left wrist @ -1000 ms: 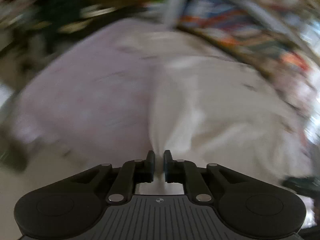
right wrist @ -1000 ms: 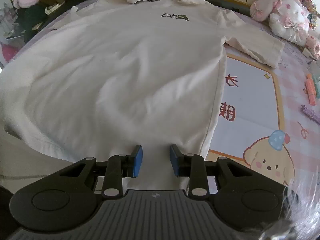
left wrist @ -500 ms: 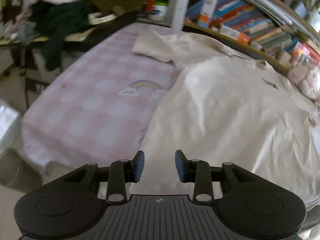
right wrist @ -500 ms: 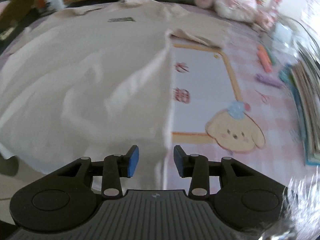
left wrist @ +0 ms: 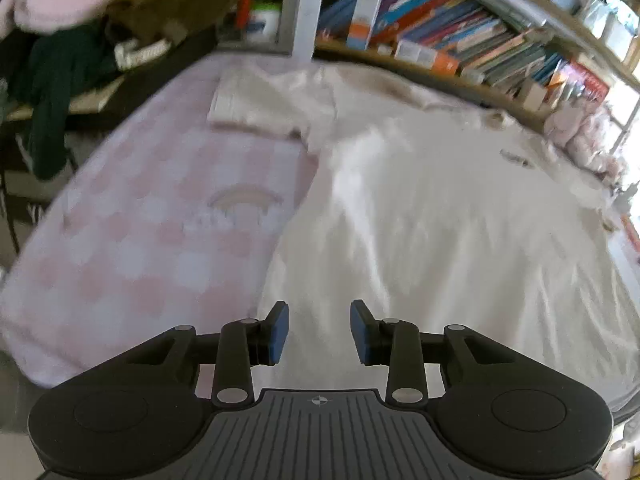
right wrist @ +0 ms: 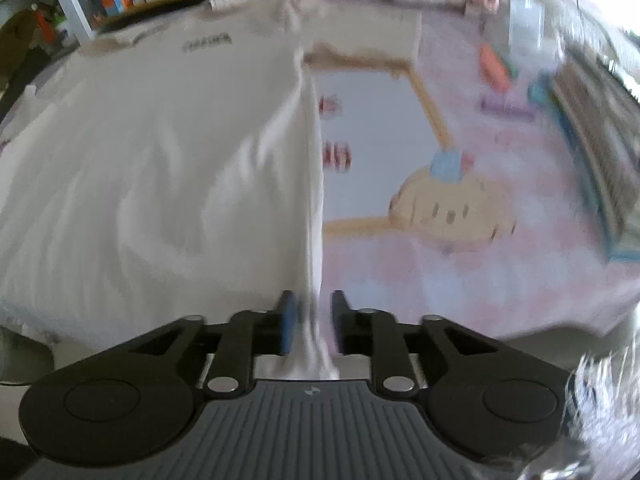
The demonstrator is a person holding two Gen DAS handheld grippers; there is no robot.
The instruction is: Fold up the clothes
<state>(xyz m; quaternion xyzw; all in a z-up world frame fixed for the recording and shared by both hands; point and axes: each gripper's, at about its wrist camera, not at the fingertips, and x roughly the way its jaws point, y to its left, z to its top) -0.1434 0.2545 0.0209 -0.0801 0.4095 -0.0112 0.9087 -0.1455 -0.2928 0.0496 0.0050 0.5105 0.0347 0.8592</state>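
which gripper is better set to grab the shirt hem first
Right. The right gripper is closing with the t-shirt side edge already between its fingers. The left gripper hangs open over flat cloth, gripping nothing.

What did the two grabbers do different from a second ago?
The left gripper let go: a second ago its jaws pinched the cream T-shirt, now they stand apart over its near edge. The right gripper slid sideways to the shirt's side seam, and its jaws are closing with that edge between them. The shirt stays spread flat on the pink checked cloth.
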